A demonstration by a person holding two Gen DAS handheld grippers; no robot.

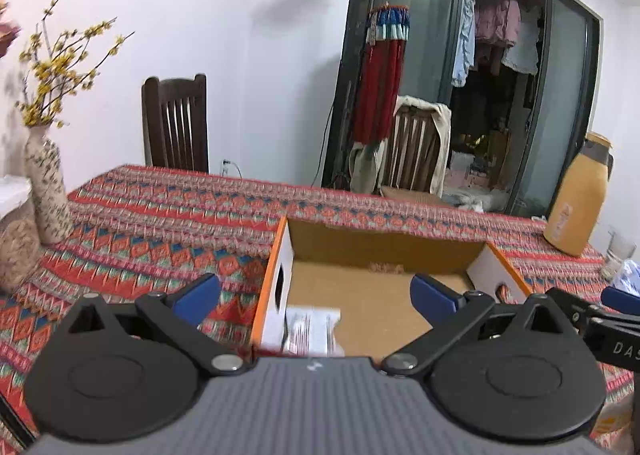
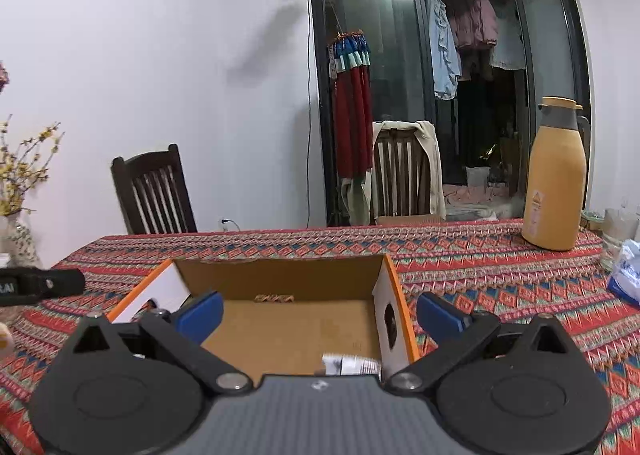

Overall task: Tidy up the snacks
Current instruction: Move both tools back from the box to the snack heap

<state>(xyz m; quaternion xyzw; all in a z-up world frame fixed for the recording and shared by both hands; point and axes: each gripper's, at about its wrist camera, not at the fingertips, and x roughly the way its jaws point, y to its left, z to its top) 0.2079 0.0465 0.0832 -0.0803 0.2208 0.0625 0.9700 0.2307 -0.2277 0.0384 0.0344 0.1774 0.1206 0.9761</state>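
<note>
While tongs [image 2: 318, 315] gape, packet [image 2: 350, 365] (boxed) lies below.

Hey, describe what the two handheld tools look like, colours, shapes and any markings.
Both match: the left tool and right tool each have a grey ribbed body, two black round discs, black link arms with silver pivot pins, and blue pads at the tips. White lettering, partly cut off, marks the right tool's black side. No cables or sleeves show.

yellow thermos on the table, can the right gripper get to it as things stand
Probably yes. The right gripper is open and empty over the cardboard box, and the yellow thermos stands upright off to its right with only bare tablecloth between. Whether the jaws span its body is unclear.
</note>
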